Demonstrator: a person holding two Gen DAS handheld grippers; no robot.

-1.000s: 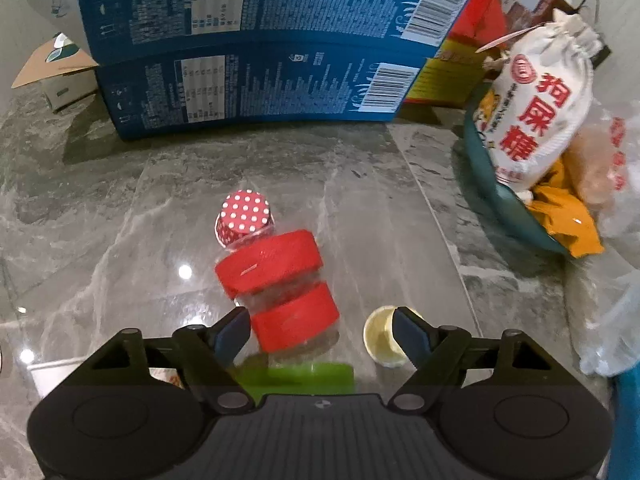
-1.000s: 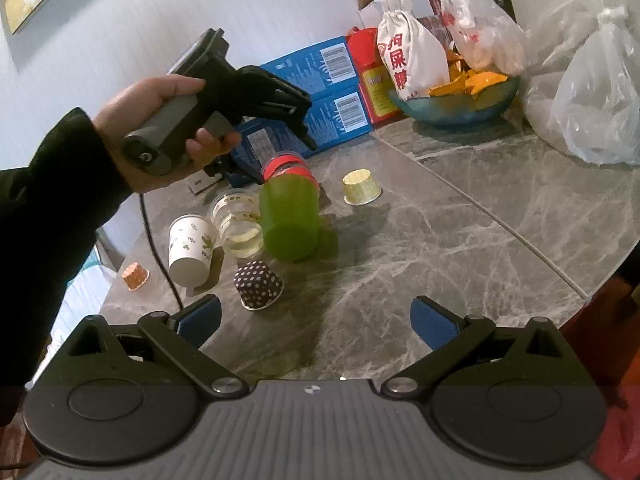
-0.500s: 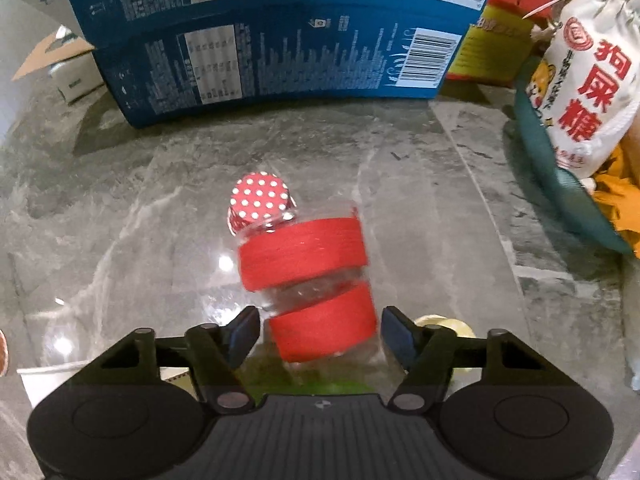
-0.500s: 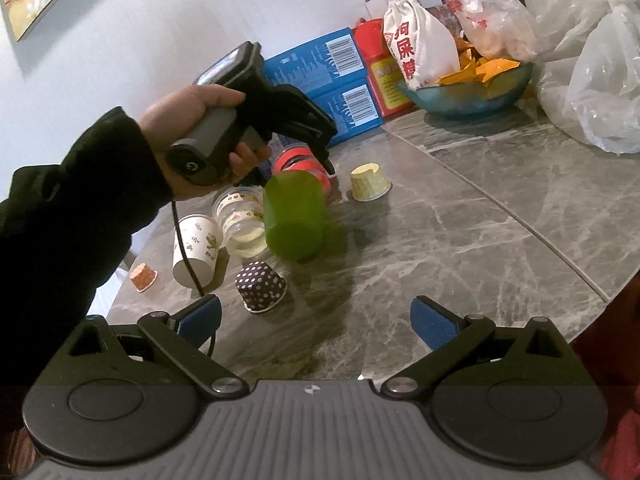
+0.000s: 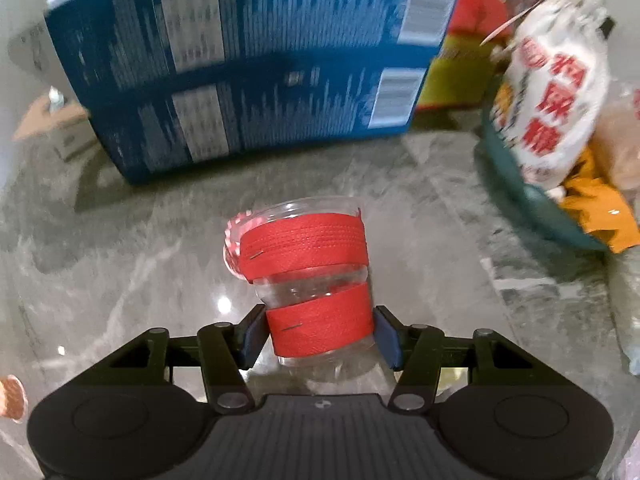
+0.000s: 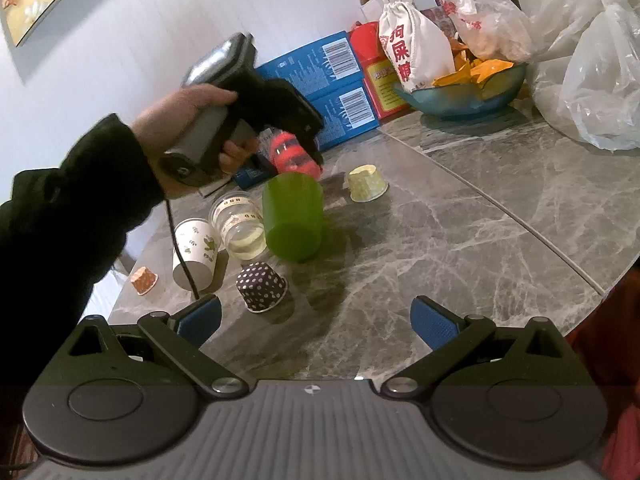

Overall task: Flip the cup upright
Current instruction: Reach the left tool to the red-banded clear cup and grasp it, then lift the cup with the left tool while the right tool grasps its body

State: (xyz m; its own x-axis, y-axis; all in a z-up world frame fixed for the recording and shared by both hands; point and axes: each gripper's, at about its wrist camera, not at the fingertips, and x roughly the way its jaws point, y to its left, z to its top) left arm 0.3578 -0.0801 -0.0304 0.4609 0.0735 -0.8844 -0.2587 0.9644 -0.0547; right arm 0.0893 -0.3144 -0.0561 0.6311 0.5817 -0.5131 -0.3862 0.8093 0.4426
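A clear plastic cup with two red bands (image 5: 316,280) sits between the fingers of my left gripper (image 5: 318,334), which is shut on its lower band and holds it above the marble table. In the right wrist view the same cup (image 6: 292,154) hangs tilted in the left gripper (image 6: 308,148) above the other cups. My right gripper (image 6: 316,320) is open and empty, low over the table's near side.
A green cup (image 6: 294,216), a yellow paper cup (image 6: 366,184), a dark dotted cup (image 6: 262,286), a clear jar-like cup (image 6: 240,224) and a white paper cup (image 6: 194,254) stand clustered. Blue boxes (image 5: 240,72) and a snack bowl (image 6: 460,96) line the back.
My left gripper closed on the red-banded cup and lifted it off the table. The red dotted cup behind it is now mostly hidden. My right gripper stayed open.
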